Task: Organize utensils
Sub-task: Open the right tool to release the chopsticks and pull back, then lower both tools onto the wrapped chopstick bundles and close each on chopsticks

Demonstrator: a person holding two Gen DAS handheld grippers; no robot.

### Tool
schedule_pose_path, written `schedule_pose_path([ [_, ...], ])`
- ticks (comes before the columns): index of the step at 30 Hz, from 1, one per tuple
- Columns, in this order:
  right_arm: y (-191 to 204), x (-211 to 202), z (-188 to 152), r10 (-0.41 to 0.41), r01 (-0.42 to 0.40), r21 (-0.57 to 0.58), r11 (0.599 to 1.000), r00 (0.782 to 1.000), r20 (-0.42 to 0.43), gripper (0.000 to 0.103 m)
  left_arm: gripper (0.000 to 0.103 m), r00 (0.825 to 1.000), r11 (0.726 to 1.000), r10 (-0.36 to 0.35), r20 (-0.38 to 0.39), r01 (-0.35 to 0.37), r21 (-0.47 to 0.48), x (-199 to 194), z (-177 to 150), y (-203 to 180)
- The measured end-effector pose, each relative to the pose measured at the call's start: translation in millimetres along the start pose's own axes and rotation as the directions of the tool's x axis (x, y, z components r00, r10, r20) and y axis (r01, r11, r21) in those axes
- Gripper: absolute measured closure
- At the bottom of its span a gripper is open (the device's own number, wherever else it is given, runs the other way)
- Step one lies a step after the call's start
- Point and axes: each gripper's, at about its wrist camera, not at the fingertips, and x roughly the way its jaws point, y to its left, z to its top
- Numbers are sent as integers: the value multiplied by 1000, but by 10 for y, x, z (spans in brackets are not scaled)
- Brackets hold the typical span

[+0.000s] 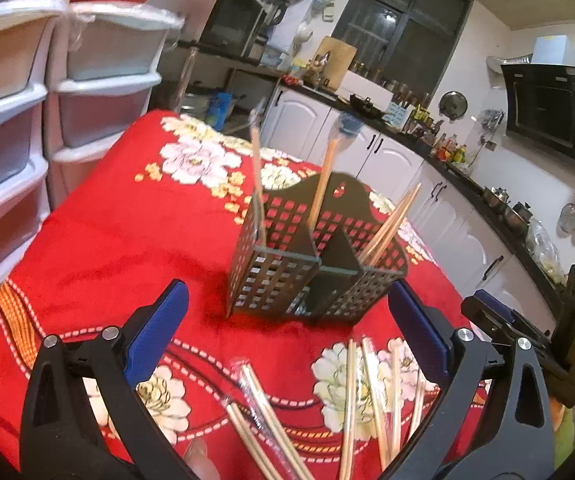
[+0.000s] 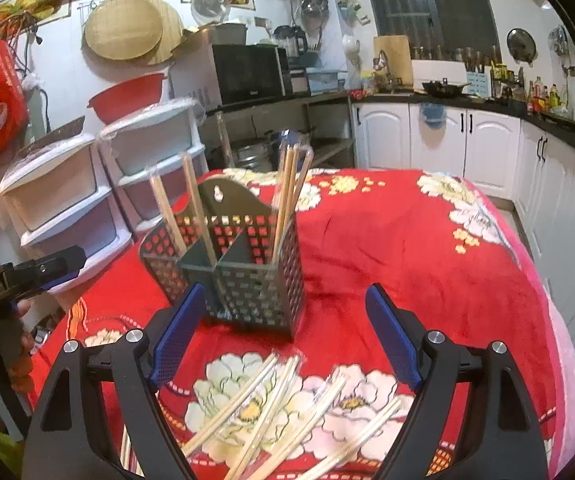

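Left wrist view: left claw [image 1: 287, 316] wide open, nothing between the blue pads, low centre of frame over the red floral cloth [image 1: 107, 248] covering the surface. Dark perforated utensil holder [image 1: 283, 280] stands upright mid-frame just beyond the fingertips, split into compartments. Chopsticks [image 1: 387, 228] lean out of the right compartment; single wrapped sticks stand in the left and back ones. Loose wrapped chopsticks [image 1: 351, 400] lie scattered on the cloth at bottom centre, between and below the fingers. Right claw's blue tip [image 1: 491, 304] shows at the right edge, beside the holder. Stacked plastic drawers [image 1: 15, 120] at upper left.

Right wrist view: right claw [image 2: 285, 320] also wide open and empty, bottom centre. Holder [image 2: 247, 280] sits just past the left finger, centre-left of frame; a bundle of chopsticks [image 2: 287, 200] stands in its right compartment, two sticks in the left. Loose chopstick pile [image 2: 267, 412] lies on the cloth between the fingers, at the bottom. Left claw and a hand [image 2: 11, 320] at the left edge. White cabinets [image 2: 467, 148] at upper right.
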Motion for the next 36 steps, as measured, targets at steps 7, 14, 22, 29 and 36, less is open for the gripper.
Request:
schedule_pose_path([
  [7,24,43,-128,8,-9,-10,1000,999,-43,23,12,999,999,31,-28,-31,-16,12,-117,111],
  [14,51,87,-229,21,-23,-23,999,997,-80,23,12,997,998,53,-55,-55,-23,-10,-241,203],
  [22,72,181,-311,28,-32,-30,999,992,-122,24,12,992,997,77,-102,-80,-21,14,-403,309],
  [29,82,223,-349,25,-32,-46,998,989,-145,24,23,984,994,102,-145,-107,-27,52,-543,402],
  [36,51,413,-436,13,-28,-60,998,973,-232,49,49,973,993,89,-211,-102,-51,141,-717,469],
])
